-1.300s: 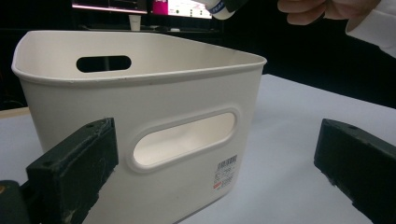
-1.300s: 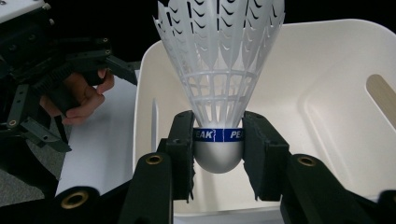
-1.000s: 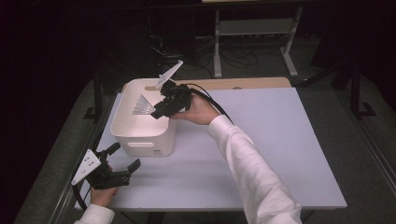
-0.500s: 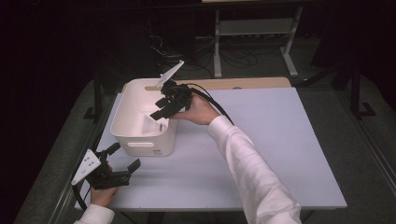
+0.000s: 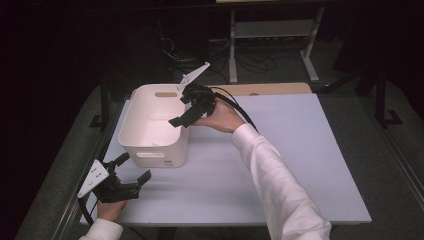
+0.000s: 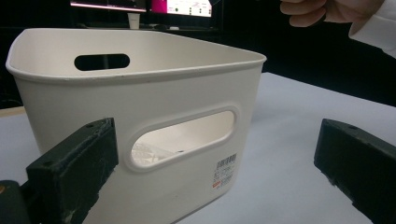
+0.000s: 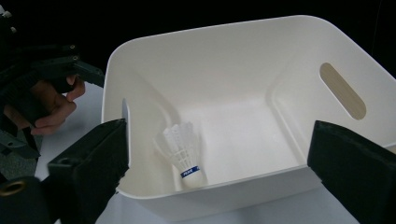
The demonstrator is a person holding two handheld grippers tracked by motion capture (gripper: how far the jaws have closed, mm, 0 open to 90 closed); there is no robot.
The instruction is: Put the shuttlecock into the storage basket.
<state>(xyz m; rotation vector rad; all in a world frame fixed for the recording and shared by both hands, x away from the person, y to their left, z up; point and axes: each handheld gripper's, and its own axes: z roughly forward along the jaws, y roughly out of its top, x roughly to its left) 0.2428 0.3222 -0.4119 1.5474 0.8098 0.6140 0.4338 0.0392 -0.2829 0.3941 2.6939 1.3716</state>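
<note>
Tongs in the right hand [image 5: 181,119] hung over the near-right rim of the white bin [image 5: 131,131], their jaws having just been opening and now spread wide with nothing between them; in the right gripper view the shuttlecock [image 7: 183,150] stood on its cork on the bin floor, feathers up, close to the near wall and just beside the slot handle. The drop looked done, so the likeliest trouble lay in the withdrawal: the lower jaw sat so near the bin's lip that a careless pull back could have hooked the rim and dragged or tipped the light bin across the desk [image 5: 300,165]. The shuttlecock, resting on so small a base, could have toppled at any such knock, though it would have stayed inside. Left tongs [image 5: 134,170] were also wide and empty, held low at the desk's near-left corner and aimed at the bin's front handle cutout [image 6: 182,137]; whether they touched the desk I could not tell from the high view. A sudden push from them could have shoved the bin into the right hand.
</note>
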